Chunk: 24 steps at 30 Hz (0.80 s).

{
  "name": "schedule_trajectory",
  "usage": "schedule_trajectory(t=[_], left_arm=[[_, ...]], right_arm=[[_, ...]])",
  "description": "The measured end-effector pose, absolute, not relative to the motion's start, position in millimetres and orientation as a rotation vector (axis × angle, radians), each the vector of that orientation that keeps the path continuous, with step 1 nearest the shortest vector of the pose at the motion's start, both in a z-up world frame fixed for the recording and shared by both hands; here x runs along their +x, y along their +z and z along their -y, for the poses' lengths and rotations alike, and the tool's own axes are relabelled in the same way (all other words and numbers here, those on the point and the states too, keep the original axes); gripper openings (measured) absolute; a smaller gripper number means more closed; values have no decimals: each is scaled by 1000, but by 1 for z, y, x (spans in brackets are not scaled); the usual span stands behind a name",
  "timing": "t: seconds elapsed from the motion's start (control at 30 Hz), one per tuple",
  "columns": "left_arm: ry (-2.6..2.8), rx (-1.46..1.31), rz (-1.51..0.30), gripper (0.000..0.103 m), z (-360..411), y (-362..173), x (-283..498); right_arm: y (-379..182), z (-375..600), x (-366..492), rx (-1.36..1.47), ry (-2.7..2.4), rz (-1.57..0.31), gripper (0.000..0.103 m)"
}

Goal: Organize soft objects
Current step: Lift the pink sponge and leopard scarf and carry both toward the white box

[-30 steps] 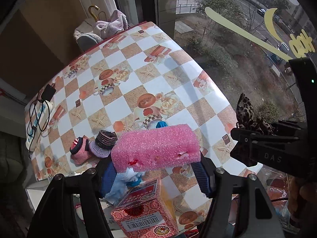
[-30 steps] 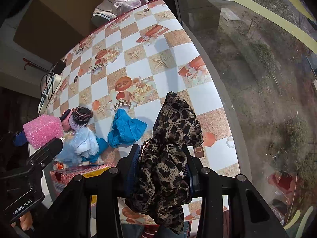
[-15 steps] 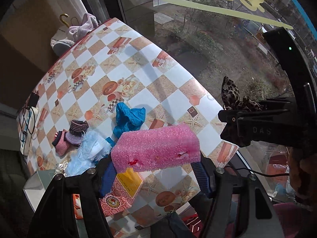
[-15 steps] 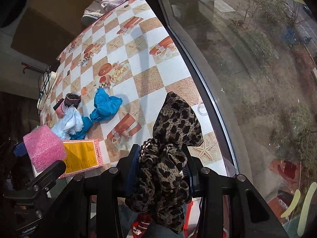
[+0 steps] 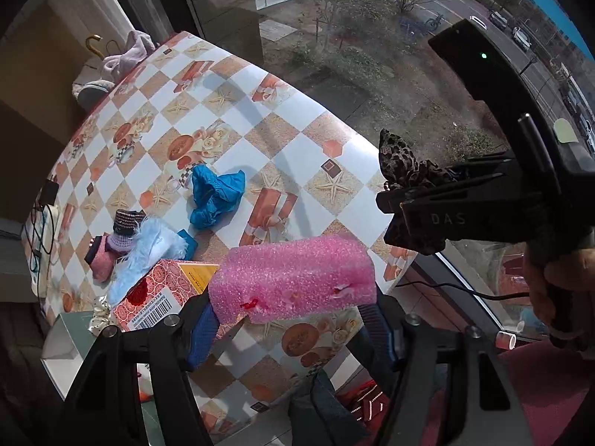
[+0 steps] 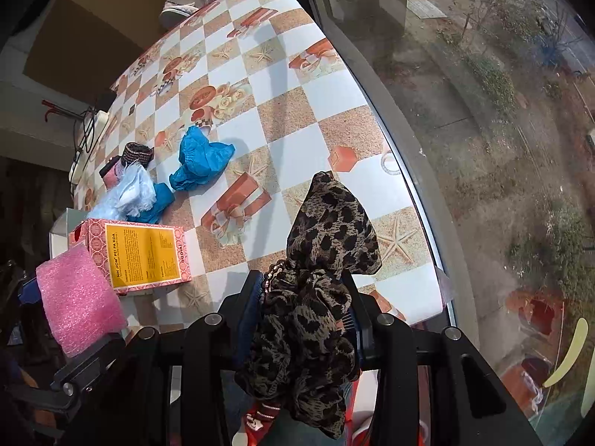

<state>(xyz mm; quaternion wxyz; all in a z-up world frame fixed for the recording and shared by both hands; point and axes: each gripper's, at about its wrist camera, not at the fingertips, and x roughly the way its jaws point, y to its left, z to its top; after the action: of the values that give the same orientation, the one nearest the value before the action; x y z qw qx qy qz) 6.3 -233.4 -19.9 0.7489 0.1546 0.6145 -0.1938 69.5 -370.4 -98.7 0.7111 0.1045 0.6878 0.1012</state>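
The left hand-held gripper [image 5: 290,319] was clamped across a pink sponge [image 5: 293,278]; the right hand-held gripper [image 6: 306,319] pinched a leopard scarf [image 6: 319,278]. Both hung above the tabletop's [image 6: 297,119] 6 o'clock edge, probably for sorting.

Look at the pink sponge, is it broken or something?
A little. The pink foam block clamped in the left gripper has small torn nicks on its front face, with red showing in one. Nothing else looks damaged; the right gripper just holds a crumpled leopard-print scarf.
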Motion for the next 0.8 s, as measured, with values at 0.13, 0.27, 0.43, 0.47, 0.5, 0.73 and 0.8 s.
schedule_trajectory(t=[0.13, 0.27, 0.43, 0.47, 0.5, 0.73, 0.8], left_arm=[[-517, 380, -1334, 72, 225, -23, -14], [-595, 410, -1321, 72, 210, -21, -35], [-652, 452, -1294, 72, 188, -17, -55], [-656, 458, -1293, 72, 183, -17, -58], [-659, 462, -1293, 72, 178, -17, -61], [-658, 466, -1292, 72, 145, -17, -80], [-649, 462, -1288, 72, 137, -16, -82]], right_arm=[[-101, 362, 49, 247, 165, -1540, 42], [-95, 352, 26, 286, 101, -1537, 42], [-89, 335, 2, 310, 58, -1523, 42], [-88, 331, -3, 314, 51, -1522, 42], [-88, 329, -8, 319, 47, -1523, 42], [-86, 302, -31, 326, 45, -1526, 42], [-85, 292, -34, 320, 53, -1525, 42]])
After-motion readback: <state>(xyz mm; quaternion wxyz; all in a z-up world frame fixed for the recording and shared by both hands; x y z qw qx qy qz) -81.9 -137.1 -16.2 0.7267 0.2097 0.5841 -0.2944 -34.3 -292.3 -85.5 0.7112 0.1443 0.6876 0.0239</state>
